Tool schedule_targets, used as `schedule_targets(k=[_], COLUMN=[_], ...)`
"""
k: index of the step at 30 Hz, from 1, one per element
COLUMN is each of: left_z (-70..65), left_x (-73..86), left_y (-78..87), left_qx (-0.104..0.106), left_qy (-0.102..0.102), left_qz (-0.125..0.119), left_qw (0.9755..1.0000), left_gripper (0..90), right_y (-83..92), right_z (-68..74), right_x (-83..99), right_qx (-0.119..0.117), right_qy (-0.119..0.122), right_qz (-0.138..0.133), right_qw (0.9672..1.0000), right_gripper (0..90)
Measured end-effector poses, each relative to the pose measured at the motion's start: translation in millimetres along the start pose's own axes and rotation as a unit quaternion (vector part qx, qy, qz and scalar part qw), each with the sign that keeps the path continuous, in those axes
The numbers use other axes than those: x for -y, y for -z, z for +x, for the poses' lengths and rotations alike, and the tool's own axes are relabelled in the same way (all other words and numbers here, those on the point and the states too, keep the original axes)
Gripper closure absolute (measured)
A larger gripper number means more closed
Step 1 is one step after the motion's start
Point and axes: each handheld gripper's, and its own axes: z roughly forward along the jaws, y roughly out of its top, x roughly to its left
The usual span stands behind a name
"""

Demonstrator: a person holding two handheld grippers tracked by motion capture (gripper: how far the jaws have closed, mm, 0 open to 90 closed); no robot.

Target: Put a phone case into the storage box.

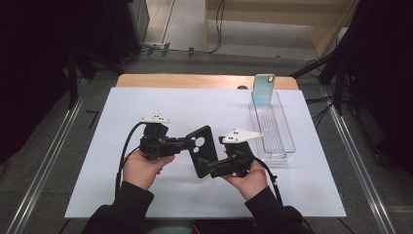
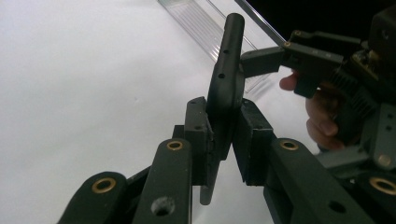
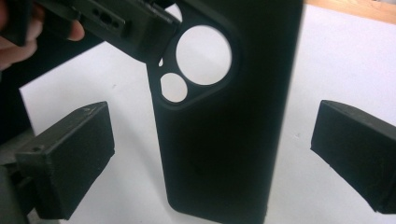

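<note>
Left tongs (image 2: 223,140) clamp phone case (image 2: 226,70); right tongs (image 3: 210,158) wide apart

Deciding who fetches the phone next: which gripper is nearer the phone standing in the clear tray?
Right. The right gripper sits just beside the tray's near end; the left gripper is farther left, clamped on the black phone case. The phone stands at the far end.

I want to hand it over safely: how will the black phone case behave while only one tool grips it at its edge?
The black phone case is probably light: the left tool, pinching one edge, holds it upright. It seems fairly stiff, showing no sag or bend. Its matte surface likely resists slipping, though it might pivot in so narrow a grip.
</note>
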Motion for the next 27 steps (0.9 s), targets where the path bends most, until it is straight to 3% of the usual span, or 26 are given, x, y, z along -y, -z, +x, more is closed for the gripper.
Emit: schedule_targets(k=[8,12,17,22,27], left_z=[-10.0,-15.1,-16.1,-23.2,-20.8], left_x=[2.3,2.7,1.5,-1.8,4.1], left_y=[-9.6,-10.5,-7.7,8.2,21.3], left_qx=[0.019,0.023,0.034,0.042,0.056], left_qy=[0.016,0.012,0.004,-0.016,-0.059], left_qz=[0.011,0.009,0.008,-0.006,-0.004], left_qw=[0.9996,0.9996,0.9994,0.9990,0.9967], left_gripper=[77.6,77.7,76.3,50.2,40.2], right_y=[-16.5,-16.1,-12.3,-2.7,14.1], right_z=[10.2,9.8,8.8,-0.3,-17.1], right_x=[1.3,2.2,0.7,-5.4,-15.4], right_qx=[0.031,0.058,0.052,0.046,0.025], right_qy=[0.002,0.001,0.005,0.000,-0.008], right_qz=[0.015,0.012,0.012,0.006,-0.005], right_qw=[0.9994,0.9982,0.9986,0.9989,0.9996], right_gripper=[0.0,12.0,13.2,13.4,13.3])
